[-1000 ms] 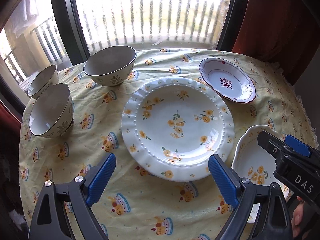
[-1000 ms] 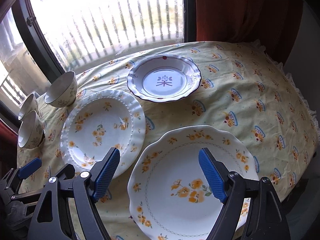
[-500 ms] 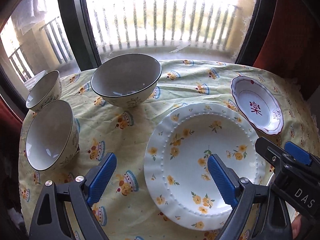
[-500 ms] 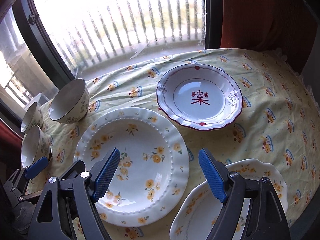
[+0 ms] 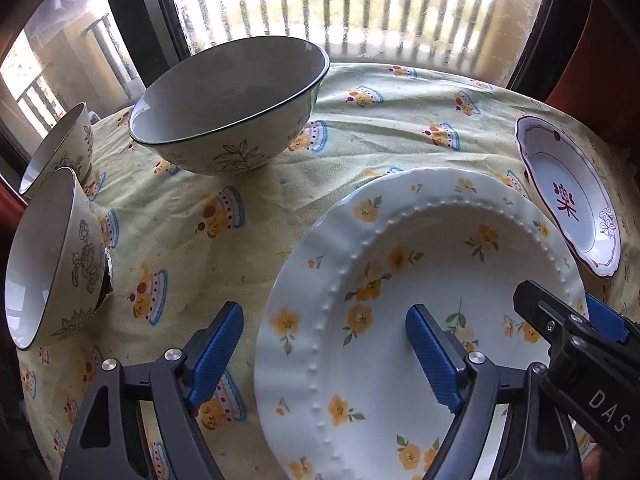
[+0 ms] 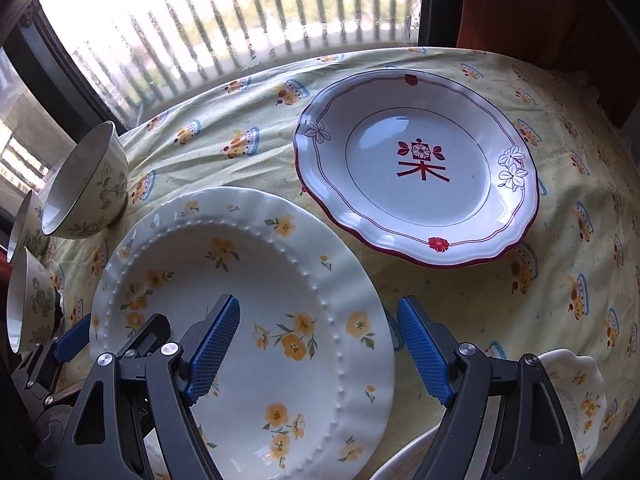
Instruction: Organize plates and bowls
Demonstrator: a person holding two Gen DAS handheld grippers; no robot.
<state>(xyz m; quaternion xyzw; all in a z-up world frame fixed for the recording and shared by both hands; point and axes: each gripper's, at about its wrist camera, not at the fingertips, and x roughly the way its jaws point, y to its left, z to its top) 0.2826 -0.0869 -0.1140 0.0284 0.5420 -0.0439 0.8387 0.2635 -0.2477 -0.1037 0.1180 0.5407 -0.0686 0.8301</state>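
A white beaded plate with yellow flowers (image 5: 420,300) (image 6: 240,300) lies on the yellow tablecloth. My left gripper (image 5: 324,354) is open and empty, its jaws astride the plate's left rim. My right gripper (image 6: 318,350) is open and empty over the plate's right rim; it also shows in the left wrist view (image 5: 580,344). A red-rimmed plate (image 6: 416,168) (image 5: 568,196) lies beyond. A large bowl (image 5: 228,104) (image 6: 86,184) stands at the back left. Two smaller bowls (image 5: 48,264) (image 5: 60,148) stand at the left edge.
A scalloped yellow-flower plate (image 6: 580,396) lies at the near right, mostly hidden behind my right gripper. The window with its dark frame (image 5: 136,20) stands just behind the table. A red curtain (image 6: 540,12) hangs at the back right.
Both grippers have moved forward and lower toward the back of the table. The bowls and the red-rimmed plate look much nearer; the scalloped plate has slid almost out of view.
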